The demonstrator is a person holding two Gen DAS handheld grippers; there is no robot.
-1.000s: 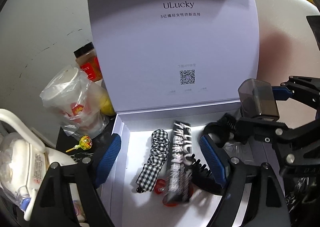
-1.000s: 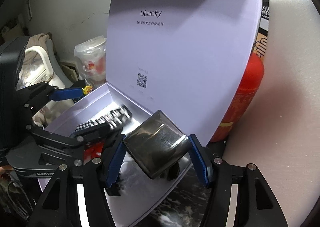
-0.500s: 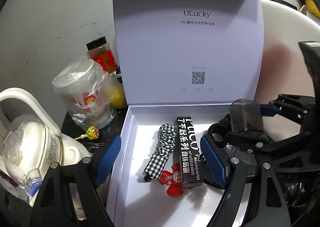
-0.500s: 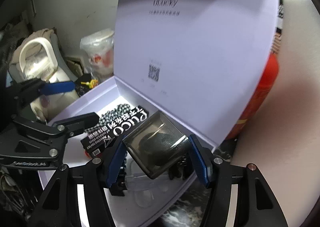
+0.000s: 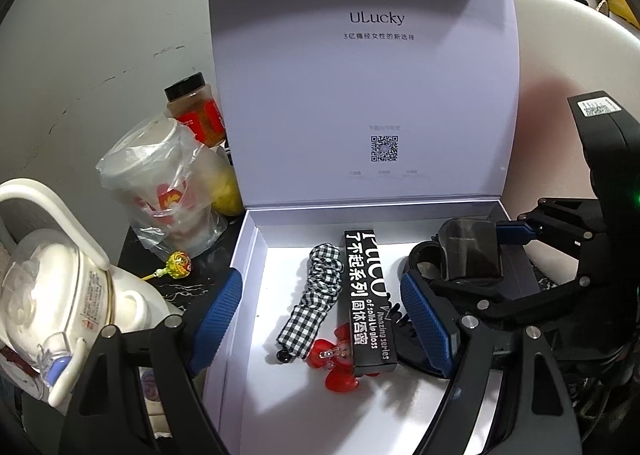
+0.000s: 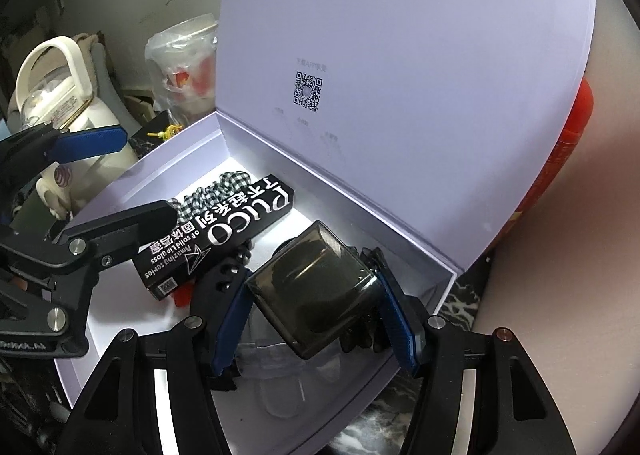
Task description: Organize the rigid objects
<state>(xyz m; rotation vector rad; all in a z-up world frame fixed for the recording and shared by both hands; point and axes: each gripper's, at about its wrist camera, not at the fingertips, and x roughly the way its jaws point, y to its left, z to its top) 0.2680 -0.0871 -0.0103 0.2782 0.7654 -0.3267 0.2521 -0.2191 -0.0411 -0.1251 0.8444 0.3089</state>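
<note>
Right claw (image 6: 314, 297): clamped on a smoky translucent case (image 6: 316, 289), blue pads pressed on its two sides. Case hangs tilted over the right end of the open white box (image 6: 448, 275), above a black comb-like clip (image 6: 362, 337) lying on the box floor; contact with the floor cannot be told. Just left of this claw lies the black lip-gloss carton (image 6: 218, 233), then the checked scrunchie (image 6: 218, 191) past it.

Left claw (image 5: 320, 319): jaws apart, gripping nothing, poised over the box's left half. Between its fingers: scrunchie, carton, red bow clip (image 5: 334, 361). Left of it, outside the box on the dark tabletop (image 5: 192, 287): lollipop (image 5: 178, 265), bagged cup (image 5: 160, 191), white kettle (image 5: 52, 295). Behind the cup stands a spice jar (image 5: 196, 111).
</note>
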